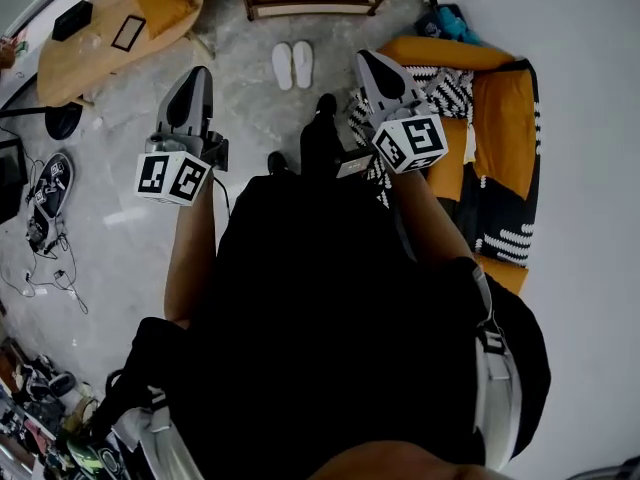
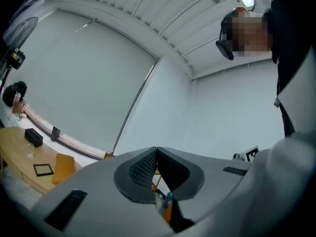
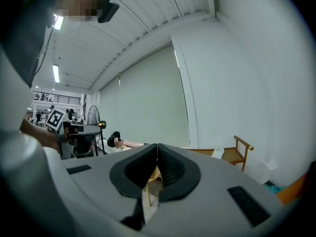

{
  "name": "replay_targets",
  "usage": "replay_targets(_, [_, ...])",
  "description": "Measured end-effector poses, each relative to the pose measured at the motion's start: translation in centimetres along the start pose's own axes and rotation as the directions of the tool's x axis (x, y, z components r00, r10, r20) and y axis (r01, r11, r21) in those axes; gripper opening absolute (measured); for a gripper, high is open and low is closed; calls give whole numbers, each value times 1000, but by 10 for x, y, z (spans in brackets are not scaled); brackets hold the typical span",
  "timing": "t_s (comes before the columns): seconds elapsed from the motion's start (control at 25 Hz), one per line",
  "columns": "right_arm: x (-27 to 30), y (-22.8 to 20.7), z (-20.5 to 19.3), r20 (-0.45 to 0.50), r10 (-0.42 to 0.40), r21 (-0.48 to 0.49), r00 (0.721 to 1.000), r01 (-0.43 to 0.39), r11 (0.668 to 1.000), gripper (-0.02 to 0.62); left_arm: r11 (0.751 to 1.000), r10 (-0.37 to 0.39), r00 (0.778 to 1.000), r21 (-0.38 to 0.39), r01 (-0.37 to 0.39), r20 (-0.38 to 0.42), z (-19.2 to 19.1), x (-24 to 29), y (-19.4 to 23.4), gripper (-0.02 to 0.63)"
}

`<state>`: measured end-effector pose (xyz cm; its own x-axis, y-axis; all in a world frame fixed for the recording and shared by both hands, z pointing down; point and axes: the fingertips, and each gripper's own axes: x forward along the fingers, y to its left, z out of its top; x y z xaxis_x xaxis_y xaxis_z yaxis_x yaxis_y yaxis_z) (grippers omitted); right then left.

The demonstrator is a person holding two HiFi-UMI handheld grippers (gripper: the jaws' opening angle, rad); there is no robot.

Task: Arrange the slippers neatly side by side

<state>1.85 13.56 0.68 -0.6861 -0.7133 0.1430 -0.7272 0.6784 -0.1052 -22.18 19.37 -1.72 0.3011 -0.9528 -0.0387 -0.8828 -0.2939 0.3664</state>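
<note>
We hold the left gripper (image 1: 199,72) and right gripper (image 1: 366,60) over the floor (image 1: 240,128), each with jaws pressed together on nothing. The slippers (image 1: 293,65) lie paired near the floor's far edge, before a bench (image 1: 310,8).

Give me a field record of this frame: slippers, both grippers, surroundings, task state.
slippers: pair of white slippers, lying parallel and close together on the grey floor
left gripper: grey two-jaw gripper, jaws together, nothing between them
right gripper: grey two-jaw gripper, jaws together, nothing between them
contact: neither gripper touches the slippers; both are held up in front of the person
surroundings: light wooden table at left; orange sofa with a black-and-white patterned throw at right
task state: slippers already look side by side
</note>
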Motion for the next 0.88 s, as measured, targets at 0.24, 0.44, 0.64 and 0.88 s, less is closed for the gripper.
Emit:
replay_targets(0.24, [-43, 20, -9, -11, -27, -19, 1000, 27, 999, 31, 998, 57, 998, 18, -57, -12, -23, -45, -11, 15])
replay_targets(0.44, [-67, 30, -16, -3, -7, 16, 1000, 7, 1000, 31, 998, 61, 998, 33, -61, -7, -23, -62, -41, 15])
replay_targets(0.64, [-110, 49, -3, 60, 67, -9, 996, -66, 998, 31, 996, 49, 999, 81, -47, -16, -21, -88, -85, 15])
replay_targets(0.88, [-175, 30, -17, 66, 35, 63, 997, -40, 997, 31, 996, -29, 995, 83, 37, -95, -47, -97, -171, 15])
